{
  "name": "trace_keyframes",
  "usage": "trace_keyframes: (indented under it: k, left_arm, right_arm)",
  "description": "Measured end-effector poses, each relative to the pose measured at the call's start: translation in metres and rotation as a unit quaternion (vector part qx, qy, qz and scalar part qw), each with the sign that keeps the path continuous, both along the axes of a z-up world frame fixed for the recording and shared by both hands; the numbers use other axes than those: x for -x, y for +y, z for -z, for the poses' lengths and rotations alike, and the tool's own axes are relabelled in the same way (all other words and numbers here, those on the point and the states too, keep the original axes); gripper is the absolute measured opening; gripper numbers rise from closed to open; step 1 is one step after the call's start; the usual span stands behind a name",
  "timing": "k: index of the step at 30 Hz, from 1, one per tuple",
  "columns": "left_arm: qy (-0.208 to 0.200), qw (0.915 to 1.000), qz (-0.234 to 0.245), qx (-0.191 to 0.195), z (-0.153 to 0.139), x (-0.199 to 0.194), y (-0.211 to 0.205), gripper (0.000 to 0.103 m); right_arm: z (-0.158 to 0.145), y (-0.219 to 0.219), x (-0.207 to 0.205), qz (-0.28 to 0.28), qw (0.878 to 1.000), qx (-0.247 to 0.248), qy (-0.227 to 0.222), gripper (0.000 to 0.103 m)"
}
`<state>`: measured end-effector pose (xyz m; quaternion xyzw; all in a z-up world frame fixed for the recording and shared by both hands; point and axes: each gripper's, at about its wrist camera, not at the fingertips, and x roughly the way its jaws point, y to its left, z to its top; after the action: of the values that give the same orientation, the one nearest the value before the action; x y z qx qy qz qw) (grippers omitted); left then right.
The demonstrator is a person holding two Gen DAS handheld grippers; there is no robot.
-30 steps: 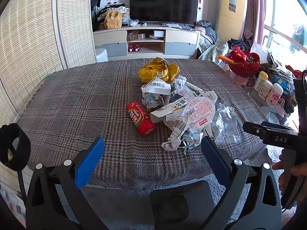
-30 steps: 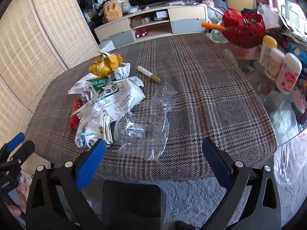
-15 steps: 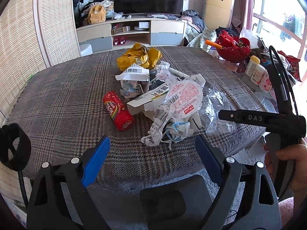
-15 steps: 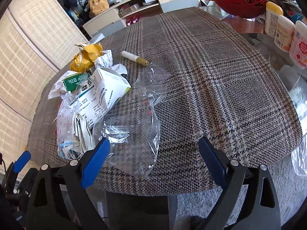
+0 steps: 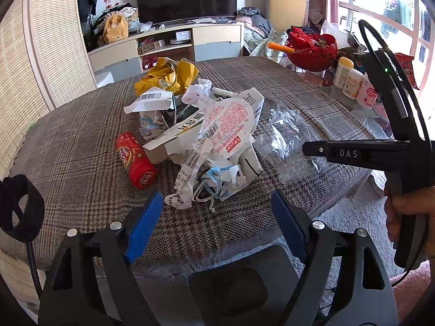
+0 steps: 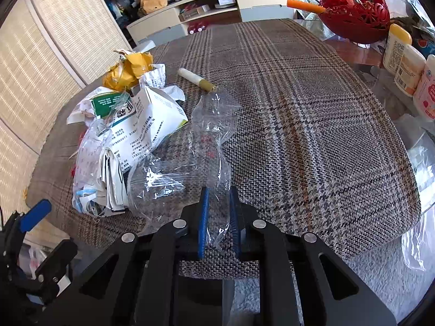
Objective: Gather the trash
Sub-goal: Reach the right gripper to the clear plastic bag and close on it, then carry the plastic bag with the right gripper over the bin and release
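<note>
Two grippers work at the table's near edge. Nearest, the right gripper (image 6: 218, 212) has just been closing and now pinches the near end of the clear plastic bag (image 6: 176, 179). The left gripper (image 5: 217, 214), jaws narrowing but empty, hovers before the crumpled paper pile (image 5: 217, 135) on the plaid tablecloth (image 6: 299, 108). Beyond lie a red can (image 5: 134, 160) and a yellow wrapper (image 5: 168, 76).

Both grippers were built of black plastic arms faced with blue pads and fastened by round silver screws. On the right gripper (image 6: 218, 203), white letters "DAS" and a small green light were seen. Beside the left gripper (image 5: 217, 212), a black cable and a black strap loop were fitted.
</note>
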<state>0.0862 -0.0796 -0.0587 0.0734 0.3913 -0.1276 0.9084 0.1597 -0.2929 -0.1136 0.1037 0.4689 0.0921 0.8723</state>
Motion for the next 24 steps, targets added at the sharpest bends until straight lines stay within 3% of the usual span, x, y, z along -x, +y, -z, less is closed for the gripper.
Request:
trace_keyframes:
  k: [9, 20, 24]
  left_arm:
    - [0.013, 0.9999, -0.002, 0.005, 0.008, -0.020, -0.015, 0.053]
    - [0.025, 0.9996, -0.009, 0.000, 0.014, -0.030, -0.014, 0.014]
    - [0.022, 0.9997, -0.011, 0.002, 0.009, -0.022, -0.010, 0.010]
  right_arm:
    - [-0.016, -0.016, 0.018, -0.005, 0.999, -0.017, -0.027, 0.009]
    - [-0.030, -0.035, 0.034, -0.007, 0.998, -0.030, -0.046, 0.009]
    - [-0.038, -0.039, 0.046, -0.010, 0.998, -0.036, -0.054, 0.009]
